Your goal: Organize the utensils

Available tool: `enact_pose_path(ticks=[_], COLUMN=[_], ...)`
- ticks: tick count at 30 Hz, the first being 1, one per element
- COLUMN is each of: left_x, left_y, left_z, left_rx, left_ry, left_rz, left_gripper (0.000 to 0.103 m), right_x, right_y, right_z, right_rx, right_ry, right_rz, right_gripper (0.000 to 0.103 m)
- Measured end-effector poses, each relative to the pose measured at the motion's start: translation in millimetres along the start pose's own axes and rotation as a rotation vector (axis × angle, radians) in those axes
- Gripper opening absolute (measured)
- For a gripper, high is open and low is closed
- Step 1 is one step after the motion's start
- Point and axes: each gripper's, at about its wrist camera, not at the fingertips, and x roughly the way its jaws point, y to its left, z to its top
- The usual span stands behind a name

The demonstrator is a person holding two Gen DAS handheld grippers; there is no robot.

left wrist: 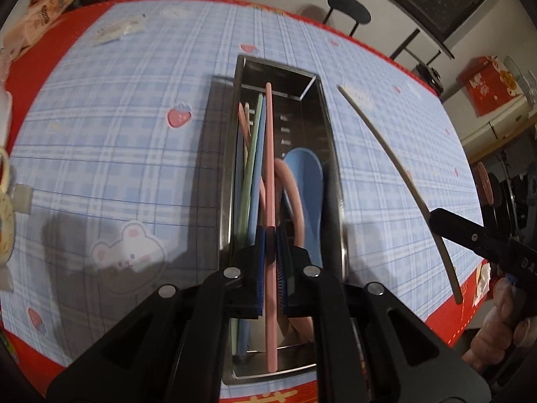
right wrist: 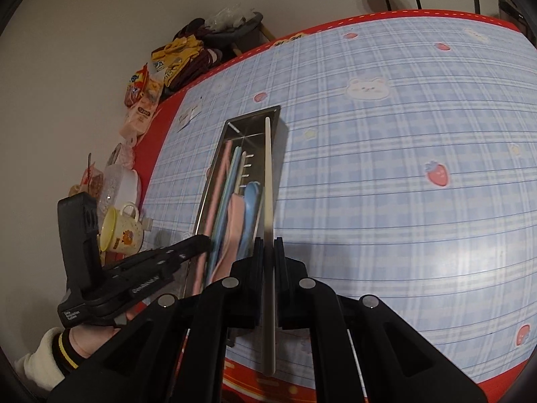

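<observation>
A steel utensil tray lies on the blue plaid tablecloth and holds pastel chopsticks, a blue spoon and a pink spoon. My left gripper is shut on a pink chopstick, held lengthwise over the tray. My right gripper is shut on a cream chopstick, held just above the tray's right edge. In the left wrist view the cream chopstick and the right gripper's fingers show to the right of the tray.
Snack bags, a yellow mug and plastic containers crowd the table's left edge. A black stool stands beyond the far edge. Red boxes and shelves sit at the right.
</observation>
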Motion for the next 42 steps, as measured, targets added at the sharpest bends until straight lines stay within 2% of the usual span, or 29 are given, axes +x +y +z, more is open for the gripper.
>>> enact_pose_path(ticks=[2,4,6,7,15,23,26,27,28,30,32,35,36,37,38,40,42], left_x=[4.0,1.2,-7.9,-15.0,-69.1,-87.9,-90.2,-91.4,-92.6,-95.9,-100.6,-111.4,-115.0,-119.9,-126.9,-141.2,-153.9], left_y=[4.0,8.7,13.9,16.3,39.3,70.4,76.0,76.0,75.8,73.9,70.2,60.3,57.5,54.1,48.9,36.1,24.9], left_z=[1.7,3.3,4.2,5.0,8.1,-0.9,-1.1,-1.6,-1.5,-1.4,-0.3,3.2,4.2,5.1,6.6,10.2,12.9], left_rx=[0.005,0.007,0.017,0.024,0.020,-0.023,-0.028,-0.025,-0.021,-0.009,0.010,0.050,0.057,0.065,0.076,0.105,0.123], left_ry=[0.008,0.000,-0.022,-0.040,-0.164,-0.179,-0.186,-0.191,-0.193,-0.197,-0.206,-0.221,-0.229,-0.242,-0.262,-0.301,-0.335], left_rz=[-0.007,-0.022,-0.043,-0.034,-0.025,-0.002,0.001,0.000,0.001,0.004,0.006,0.002,0.005,0.011,0.018,0.041,0.072], left_gripper=[0.011,0.024,0.026,0.033,0.055,0.062,0.073,0.074,0.074,0.077,0.081,0.083,0.087,0.093,0.093,0.095,0.097], right_x=[5.6,10.8,16.5,20.2,51.4,72.7,71.3,70.0,67.6,61.1,51.9,30.6,22.7,11.9,3.2,-18.3,-38.5], right_y=[5.7,10.9,15.2,17.0,43.3,63.8,68.4,68.0,67.1,65.9,65.1,65.3,64.6,65.2,65.5,66.9,69.4], right_z=[-0.8,-3.4,-5.5,-6.0,-7.0,-9.3,-9.0,-9.0,-8.7,-8.4,-7.2,-1.9,0.1,3.2,5.7,11.4,17.0], right_rx=[0.004,0.016,0.034,0.043,0.066,0.067,0.062,0.064,0.068,0.067,0.053,0.003,-0.015,-0.040,-0.059,-0.108,-0.156], right_ry=[0.005,0.010,0.016,0.020,0.062,0.106,0.100,0.096,0.090,0.071,0.044,-0.008,-0.024,-0.047,-0.066,-0.115,-0.151], right_rz=[-0.006,-0.014,-0.020,-0.022,-0.021,-0.009,-0.013,-0.015,-0.018,-0.040,-0.071,-0.131,-0.137,-0.154,-0.172,-0.195,-0.214], right_gripper=[0.006,0.007,0.006,0.006,0.006,0.009,0.009,0.009,0.012,0.025,0.048,0.069,0.072,0.081,0.089,0.097,0.097])
